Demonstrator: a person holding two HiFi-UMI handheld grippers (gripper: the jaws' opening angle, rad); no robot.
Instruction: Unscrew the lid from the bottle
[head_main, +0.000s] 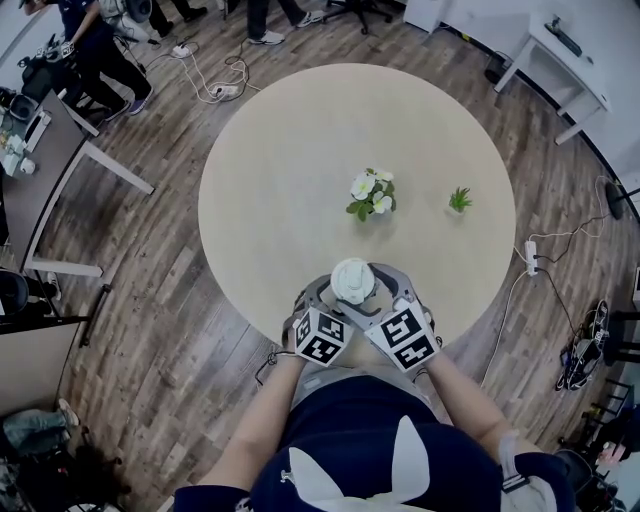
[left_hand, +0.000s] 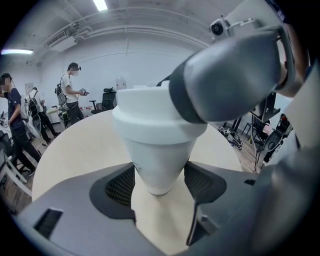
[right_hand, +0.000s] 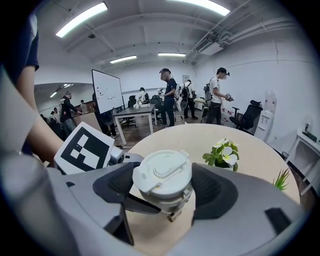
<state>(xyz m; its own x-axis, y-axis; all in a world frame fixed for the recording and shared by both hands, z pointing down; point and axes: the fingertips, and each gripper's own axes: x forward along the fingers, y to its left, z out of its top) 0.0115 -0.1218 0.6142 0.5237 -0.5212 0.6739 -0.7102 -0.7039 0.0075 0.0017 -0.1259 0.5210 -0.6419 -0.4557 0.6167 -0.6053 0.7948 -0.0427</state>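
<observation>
— Where was the bottle (head_main: 352, 282)?
— At the tabletop's (head_main: 280, 180) 6 o'clock edge, right in front of you. Your left hand-held gripper (left_hand: 159, 182) was clenched on its white body, and your right hand-held gripper (right_hand: 162, 187) grasped the lid (right_hand: 162, 174).
— And around it?
— White flowers (head_main: 372, 192) stood at the bottle's 12 o'clock and a small green plant (head_main: 460, 199) toward 2 o'clock, both well apart from it.

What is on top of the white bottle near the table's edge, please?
A white lid sits on the bottle, held between the right gripper's jaws. The bottle's mouth and whatever is inside cannot be seen, because the lid covers them.
</observation>
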